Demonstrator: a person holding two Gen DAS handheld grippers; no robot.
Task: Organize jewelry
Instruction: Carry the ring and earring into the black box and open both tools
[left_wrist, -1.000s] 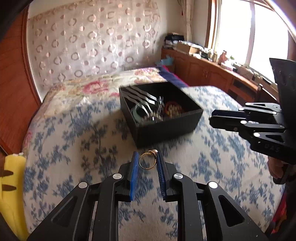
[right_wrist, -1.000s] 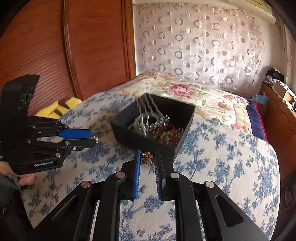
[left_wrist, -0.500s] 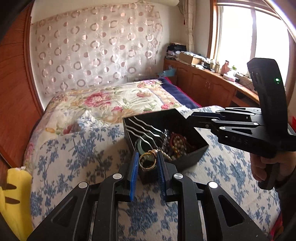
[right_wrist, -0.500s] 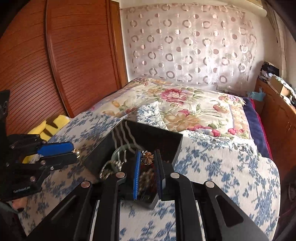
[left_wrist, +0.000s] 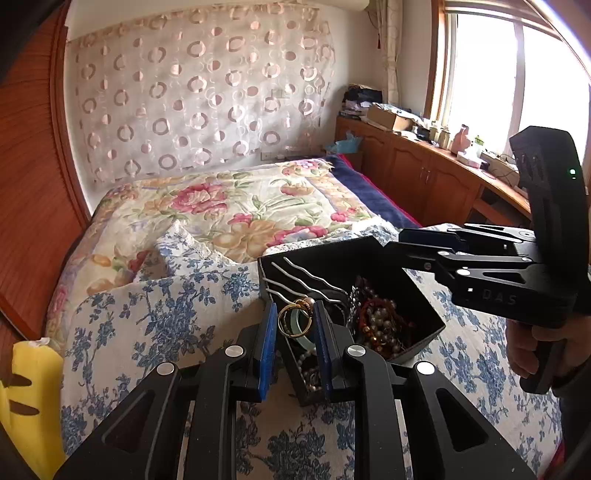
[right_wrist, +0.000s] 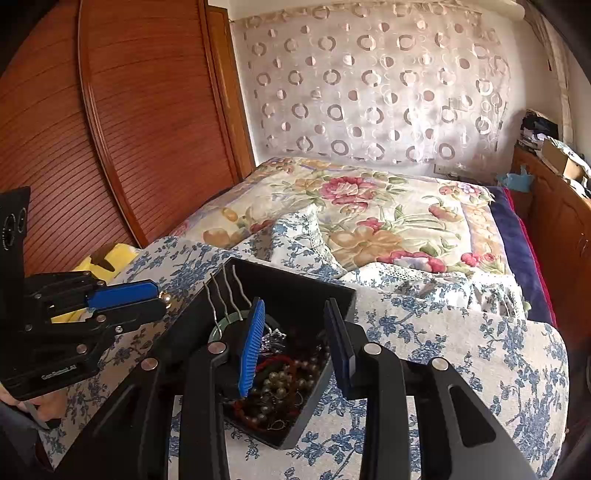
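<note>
A black jewelry box (left_wrist: 424, 317) sits on the blue-flowered bedspread, filled with beads, chains and a green bangle (right_wrist: 225, 321); it also shows in the right wrist view (right_wrist: 306, 291). My left gripper (left_wrist: 294, 325) is shut on a gold ring (left_wrist: 293, 320) and holds it over the box's near left corner. My right gripper (right_wrist: 293, 332) is open and empty above the box; it shows at the right of the left wrist view (left_wrist: 402, 240). The left gripper shows at the left of the right wrist view (right_wrist: 157, 295).
A floral quilt (left_wrist: 236, 206) covers the far half of the bed. A wooden wardrobe (right_wrist: 110, 129) stands to the left. A yellow pillow (left_wrist: 29, 398) lies at the bed's left edge. A wooden cabinet with clutter (left_wrist: 424, 166) runs under the window.
Both grippers moved over the box. The right gripper opened and the small flower-shaped piece it held is gone from its jaws. The left gripper still holds the ring.
</note>
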